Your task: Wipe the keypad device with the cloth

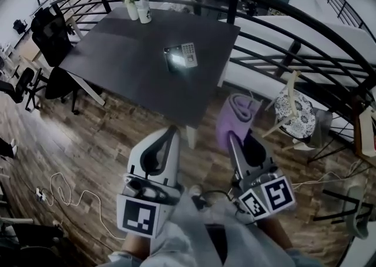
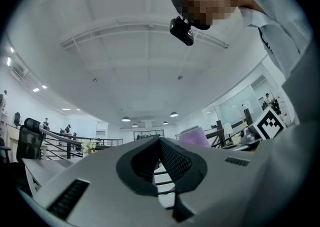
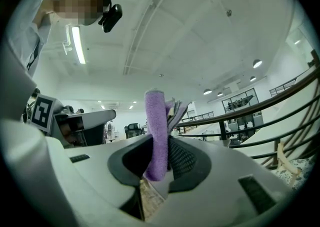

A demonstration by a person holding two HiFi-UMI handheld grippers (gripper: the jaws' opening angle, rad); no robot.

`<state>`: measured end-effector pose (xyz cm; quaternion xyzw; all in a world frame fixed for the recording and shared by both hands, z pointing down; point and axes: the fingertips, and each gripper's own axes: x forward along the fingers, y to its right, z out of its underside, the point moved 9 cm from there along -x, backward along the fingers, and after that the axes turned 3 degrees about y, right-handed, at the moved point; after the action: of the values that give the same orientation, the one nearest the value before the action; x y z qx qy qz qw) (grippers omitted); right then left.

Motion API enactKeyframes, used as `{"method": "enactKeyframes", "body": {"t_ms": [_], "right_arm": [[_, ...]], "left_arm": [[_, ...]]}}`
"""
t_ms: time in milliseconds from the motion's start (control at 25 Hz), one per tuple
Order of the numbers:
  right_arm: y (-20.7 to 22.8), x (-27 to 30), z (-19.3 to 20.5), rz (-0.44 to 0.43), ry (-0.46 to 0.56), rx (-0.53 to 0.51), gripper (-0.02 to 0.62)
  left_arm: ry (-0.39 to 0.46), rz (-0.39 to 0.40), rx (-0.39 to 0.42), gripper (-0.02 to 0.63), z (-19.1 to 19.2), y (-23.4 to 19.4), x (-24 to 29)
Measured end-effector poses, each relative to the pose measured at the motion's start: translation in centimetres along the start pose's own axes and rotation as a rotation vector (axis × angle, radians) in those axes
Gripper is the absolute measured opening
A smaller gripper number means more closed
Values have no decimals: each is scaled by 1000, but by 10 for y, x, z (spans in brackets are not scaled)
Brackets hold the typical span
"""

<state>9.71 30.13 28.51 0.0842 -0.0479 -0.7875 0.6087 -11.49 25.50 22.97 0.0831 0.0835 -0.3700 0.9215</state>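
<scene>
Approach step, seemingly, with no wiping yet: find one keypad device [image 1: 187, 53] flat near the middle of one dark table [image 1: 117, 66], at 12 o'clock from both grippers and well apart. Next, probably carry the one purple cloth [image 1: 239, 116], clamped upright in the right gripper [image 1: 234, 137], forward to 12 o'clock and down onto the keys, leaving the left gripper [image 1: 171, 133], jaws together on nothing, free to steady the device. Count also one bottle [image 1: 144, 12] and one vase of flowers [image 1: 130, 2] at the table's 11 o'clock corner.
</scene>
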Motion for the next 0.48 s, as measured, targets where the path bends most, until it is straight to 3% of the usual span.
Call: {"method": "enactKeyframes", "body": {"t_ms": [480], "right_arm": [[4, 28, 8, 34, -49, -22, 91]], "left_arm": [[2, 7, -28, 11, 16, -31, 23]]}}
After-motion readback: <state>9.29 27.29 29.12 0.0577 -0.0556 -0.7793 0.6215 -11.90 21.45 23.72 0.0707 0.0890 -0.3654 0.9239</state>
